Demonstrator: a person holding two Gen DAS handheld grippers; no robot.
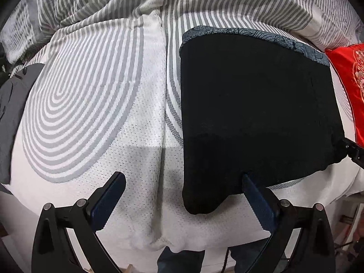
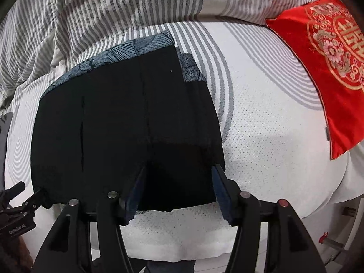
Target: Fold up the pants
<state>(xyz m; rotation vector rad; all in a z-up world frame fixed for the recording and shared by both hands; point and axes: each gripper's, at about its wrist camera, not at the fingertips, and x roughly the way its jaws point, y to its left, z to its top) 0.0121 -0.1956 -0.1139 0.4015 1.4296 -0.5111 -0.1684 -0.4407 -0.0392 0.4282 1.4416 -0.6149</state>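
Note:
The black pants (image 1: pixel 257 113) lie folded into a flat rectangle on the mattress (image 1: pixel 91 113), with blue patterned fabric (image 1: pixel 250 33) showing along their far edge. My left gripper (image 1: pixel 182 178) hangs open and wide above the fold's near left corner, its right finger (image 1: pixel 252 191) at the cloth's near edge. In the right wrist view the pants (image 2: pixel 118 118) fill the middle. My right gripper (image 2: pixel 179 169) stands open over their near right part. The cloth lies flat between the fingers (image 2: pixel 218 175), and nothing is pinched.
A red embroidered cushion (image 2: pixel 325 68) lies right of the pants. A grey-striped duvet (image 2: pixel 113 13) is bunched along the back. A dark grey garment (image 1: pixel 13 113) sits at the mattress's left. The mattress's near edge (image 2: pixel 204 250) is close, with a person's jeans (image 1: pixel 179 261) below it.

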